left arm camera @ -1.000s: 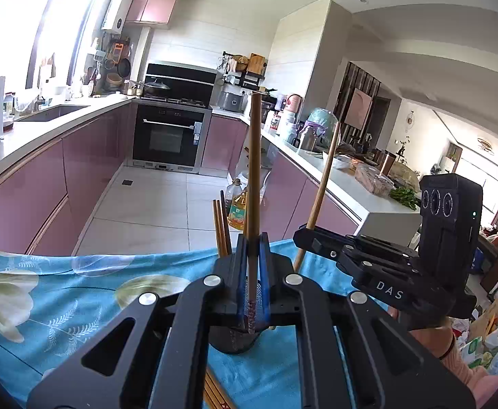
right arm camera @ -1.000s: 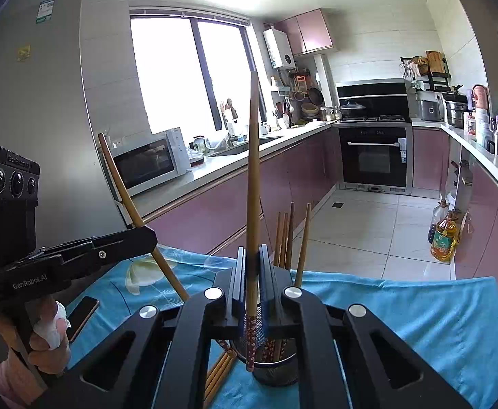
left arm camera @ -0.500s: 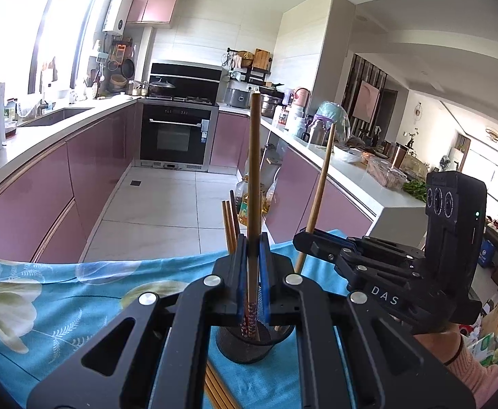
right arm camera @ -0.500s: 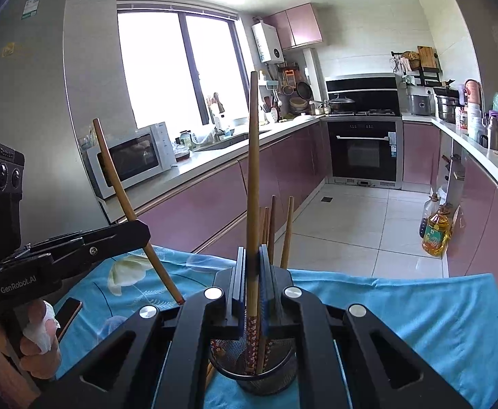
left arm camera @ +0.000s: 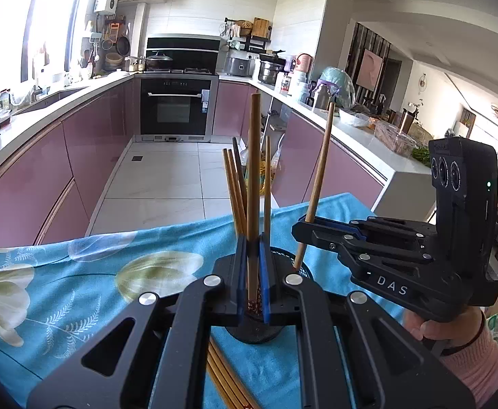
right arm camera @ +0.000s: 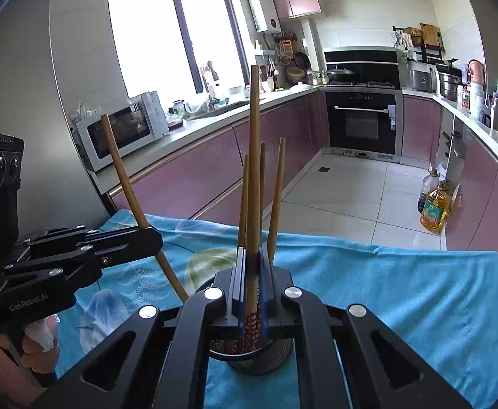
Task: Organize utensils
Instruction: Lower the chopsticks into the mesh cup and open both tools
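Observation:
Each gripper is shut on one wooden chopstick, held upright over a black mesh utensil cup. My left gripper grips a chopstick whose patterned lower end sits at the cup's mouth. My right gripper grips another chopstick, its patterned end inside the cup. Three chopsticks stand in the cup. The right gripper also shows in the left wrist view, the left gripper in the right wrist view.
The cup stands on a blue floral tablecloth. Several loose chopsticks lie on the cloth under my left gripper. Purple kitchen cabinets and tiled floor lie beyond the table's far edge.
Both grippers have moved down with their chopsticks, so the lower ends now reach the cup. The cup appears closer and lower in both views.

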The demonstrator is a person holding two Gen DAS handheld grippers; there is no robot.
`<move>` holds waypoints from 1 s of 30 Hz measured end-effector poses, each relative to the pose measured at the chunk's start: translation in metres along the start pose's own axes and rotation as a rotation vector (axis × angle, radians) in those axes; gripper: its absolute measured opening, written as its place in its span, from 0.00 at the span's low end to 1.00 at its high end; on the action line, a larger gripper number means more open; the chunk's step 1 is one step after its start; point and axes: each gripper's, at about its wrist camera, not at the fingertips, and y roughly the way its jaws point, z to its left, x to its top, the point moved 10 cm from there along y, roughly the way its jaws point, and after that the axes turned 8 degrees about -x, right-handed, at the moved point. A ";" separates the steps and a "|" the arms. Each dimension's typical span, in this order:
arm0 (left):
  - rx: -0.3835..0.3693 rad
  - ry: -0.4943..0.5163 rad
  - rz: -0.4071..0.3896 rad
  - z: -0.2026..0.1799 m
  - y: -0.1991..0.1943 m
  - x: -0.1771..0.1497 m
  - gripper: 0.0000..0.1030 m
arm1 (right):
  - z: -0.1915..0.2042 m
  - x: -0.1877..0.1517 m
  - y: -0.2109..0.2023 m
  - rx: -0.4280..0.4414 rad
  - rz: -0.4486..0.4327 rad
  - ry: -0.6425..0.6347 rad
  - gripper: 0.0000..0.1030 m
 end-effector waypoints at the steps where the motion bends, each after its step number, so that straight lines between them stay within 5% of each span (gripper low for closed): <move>1: 0.000 0.000 0.014 0.001 0.004 -0.001 0.07 | -0.001 -0.003 0.003 -0.002 0.016 -0.002 0.06; 16: 0.017 -0.034 0.088 0.028 0.039 -0.014 0.08 | -0.002 -0.011 0.024 -0.017 0.088 0.024 0.07; 26: 0.017 -0.059 0.069 0.033 0.037 -0.018 0.11 | -0.003 -0.010 0.020 -0.006 0.066 0.040 0.09; 30: 0.026 -0.065 0.040 0.035 0.027 -0.022 0.16 | -0.002 -0.010 0.014 -0.003 0.049 0.039 0.17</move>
